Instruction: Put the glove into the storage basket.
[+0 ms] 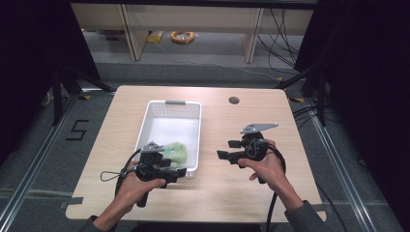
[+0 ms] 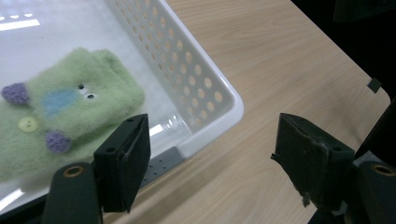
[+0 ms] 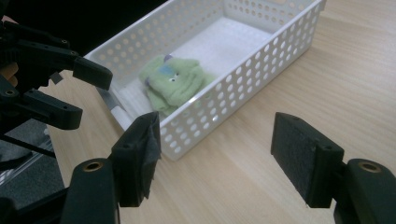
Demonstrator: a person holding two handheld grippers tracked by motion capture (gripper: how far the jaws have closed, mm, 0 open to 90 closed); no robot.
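1. The left gripper (image 1: 180, 172) is hovering at the white basket's (image 1: 195, 140) near corner, jaws wide apart, holding nothing.
2. The right gripper (image 1: 226, 149) is sitting at 3 o'clock from the basket, jaws wide apart, holding nothing.
3. A fuzzy green sock (image 2: 65, 112) is lying inside the basket's near end.

A round cable hole (image 1: 234, 100) pierced the pale wooden bench (image 1: 270, 130) near its far edge; beyond, an orange cable coil (image 1: 182, 36) lay on the floor
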